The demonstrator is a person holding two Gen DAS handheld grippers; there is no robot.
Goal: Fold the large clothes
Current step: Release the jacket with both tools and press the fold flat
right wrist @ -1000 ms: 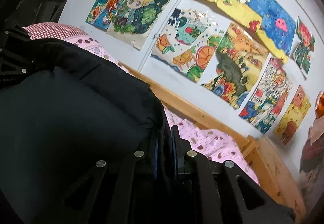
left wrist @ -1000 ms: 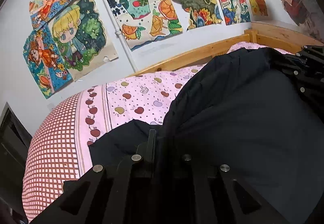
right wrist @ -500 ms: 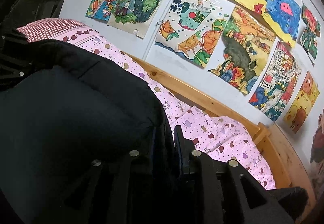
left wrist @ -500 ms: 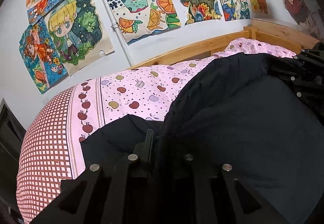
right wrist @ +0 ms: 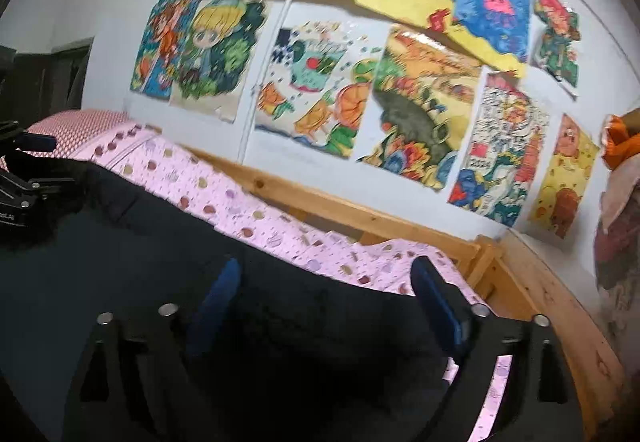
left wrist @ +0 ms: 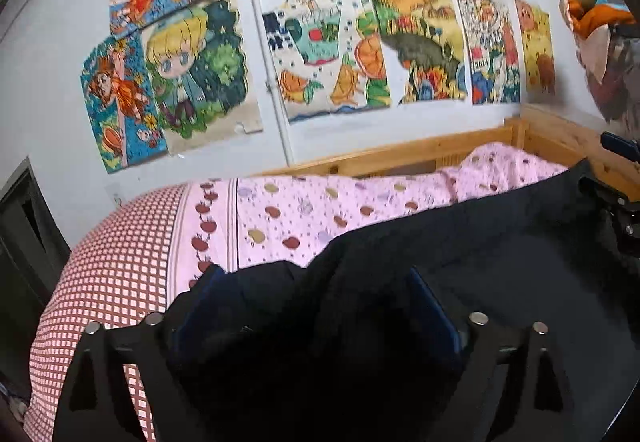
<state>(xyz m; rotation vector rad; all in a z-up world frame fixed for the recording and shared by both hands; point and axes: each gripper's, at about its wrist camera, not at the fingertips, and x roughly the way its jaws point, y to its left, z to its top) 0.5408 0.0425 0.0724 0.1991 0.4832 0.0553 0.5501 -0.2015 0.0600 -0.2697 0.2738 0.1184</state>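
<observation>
bed point(left wrist: 280, 210), garment point(left wrist: 480, 262) between opening tongs point(left wrist: 316, 294)

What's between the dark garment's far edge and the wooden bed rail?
Only pink apple-print bedding separates the dark garment from the wooden bed rail, in both wrist views.

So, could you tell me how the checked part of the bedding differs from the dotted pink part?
The checked part has a tight red-and-white grid; the dotted part is pale pink with scattered spots. The checked part bulges beside the dark garment; the dotted part runs behind it along the wooden rail. Both lie on the bed.
</observation>
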